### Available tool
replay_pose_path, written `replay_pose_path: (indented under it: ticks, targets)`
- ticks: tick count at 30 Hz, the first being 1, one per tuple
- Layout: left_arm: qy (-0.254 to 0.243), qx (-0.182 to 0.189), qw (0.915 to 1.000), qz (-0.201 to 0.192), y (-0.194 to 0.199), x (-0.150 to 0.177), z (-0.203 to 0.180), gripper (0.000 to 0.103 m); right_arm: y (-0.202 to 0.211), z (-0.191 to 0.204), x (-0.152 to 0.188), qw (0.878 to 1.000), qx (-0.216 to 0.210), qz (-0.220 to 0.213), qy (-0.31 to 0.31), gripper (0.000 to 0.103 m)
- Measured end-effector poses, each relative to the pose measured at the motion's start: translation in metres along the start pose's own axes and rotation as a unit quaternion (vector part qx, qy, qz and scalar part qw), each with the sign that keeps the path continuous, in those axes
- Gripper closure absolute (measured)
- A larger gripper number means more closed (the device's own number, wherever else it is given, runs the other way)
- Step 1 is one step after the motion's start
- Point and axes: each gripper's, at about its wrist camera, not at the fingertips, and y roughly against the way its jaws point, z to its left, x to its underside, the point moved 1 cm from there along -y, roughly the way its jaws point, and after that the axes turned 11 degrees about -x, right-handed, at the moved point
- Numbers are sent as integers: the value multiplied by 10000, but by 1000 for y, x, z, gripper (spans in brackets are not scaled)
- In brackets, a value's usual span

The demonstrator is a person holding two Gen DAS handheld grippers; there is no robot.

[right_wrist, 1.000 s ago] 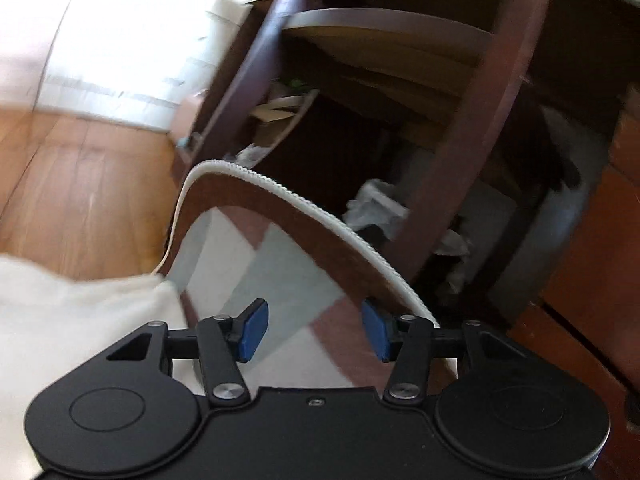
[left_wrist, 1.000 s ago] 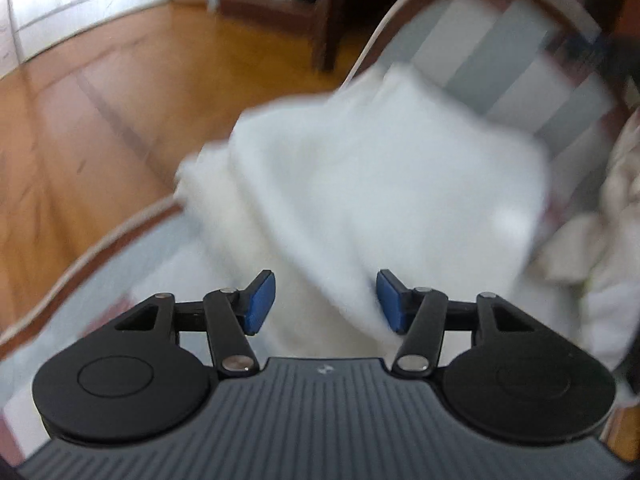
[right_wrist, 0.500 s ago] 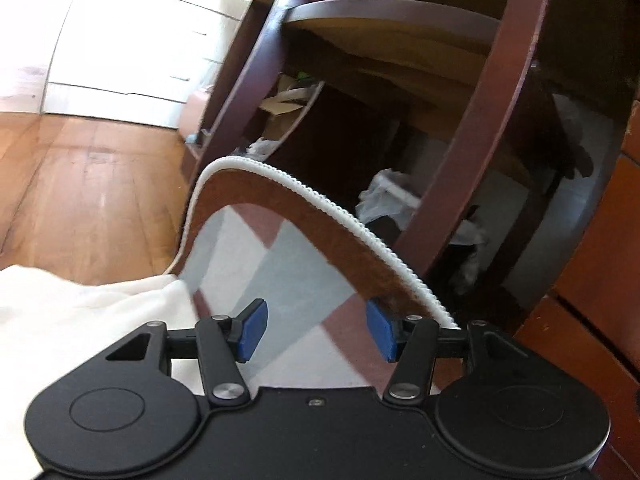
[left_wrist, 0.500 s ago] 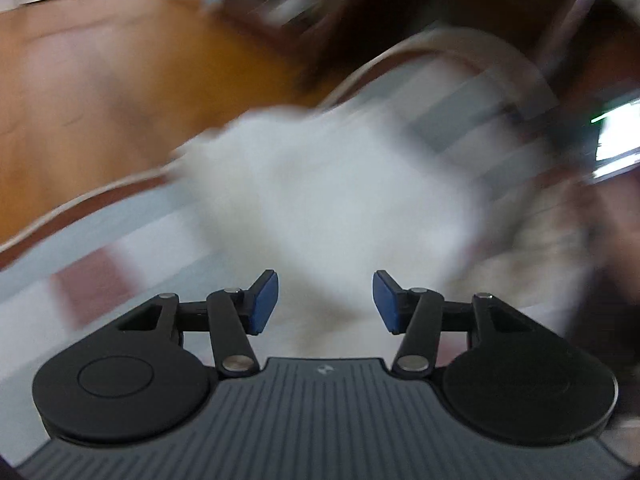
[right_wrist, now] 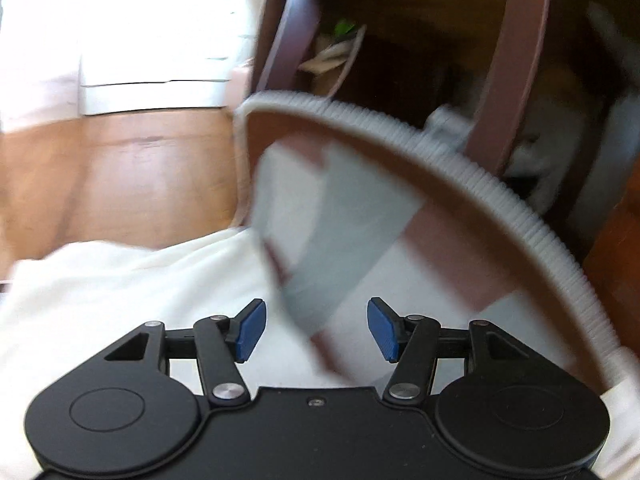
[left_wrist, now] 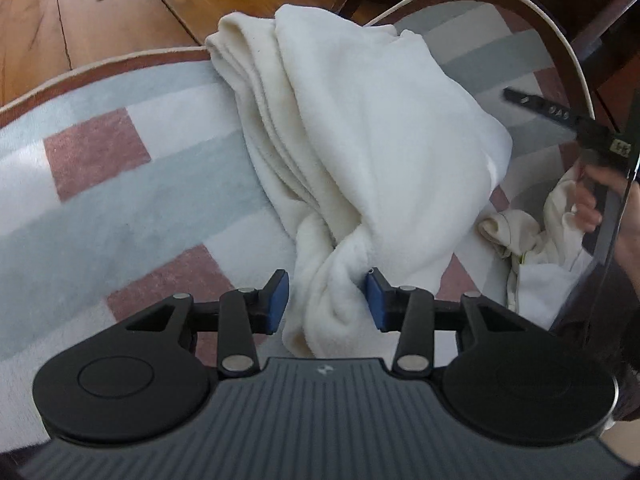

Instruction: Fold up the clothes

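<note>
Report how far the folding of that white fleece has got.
Done: little; the white fleece garment lies loosely bunched on the checked rug, its near end twisted. In hand: the left gripper is closing its jaws around that twisted end. The right gripper is open over the rug, holding nothing. Left: untwisting, flattening, every fold.

No word or number can be read in either view. A small pale mark on the left hand-held gripper (left_wrist: 326,300) body and a label on the right hand-held gripper (left_wrist: 622,146) stay illegible.
</note>
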Motion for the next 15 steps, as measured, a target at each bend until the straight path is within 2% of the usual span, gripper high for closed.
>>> replay_pose_path:
  ticks: [1, 2, 4, 7, 9, 11, 12, 13, 15]
  targets:
    - [-79, -52, 9999, -35, 1, 1, -2, 62, -9, 2, 6, 9999, -28, 156, -2, 45]
    - [-157, -103, 9998, -71, 2, 1, -5, 62, -18, 4, 12, 9995, -56, 311, -4, 58]
    - [-314, -207, 9992, -142, 5, 2, -9, 62, -36, 7, 23, 9980, -113, 622, -8, 59]
    - [-253, -260, 9993, -81, 7, 2, -4, 62, -45, -10, 32, 9944, 667, 623, -528, 54]
    - [-358, -396, 9986, -65, 12, 1, -7, 60, -42, -17, 33, 9894, 981, 589, -892, 55]
    - [-577, -595, 9965, -126, 21, 0, -14, 56, -31, 1, 29, 9896, 1190, 576, -561, 58]
    - [-641, -714, 9953, -164, 26, -1, -19, 51, -22, 12, 26, 9887, 1339, 544, -404, 57]
    - [-686, -835, 9939, -198, 32, -3, -24, 42, -12, 21, 24, 9873, 1458, 488, -410, 52]
    - [-757, -1008, 9916, -284, 44, -6, -33, 32, 21, 34, 22, 9860, 1382, 209, -906, 39]
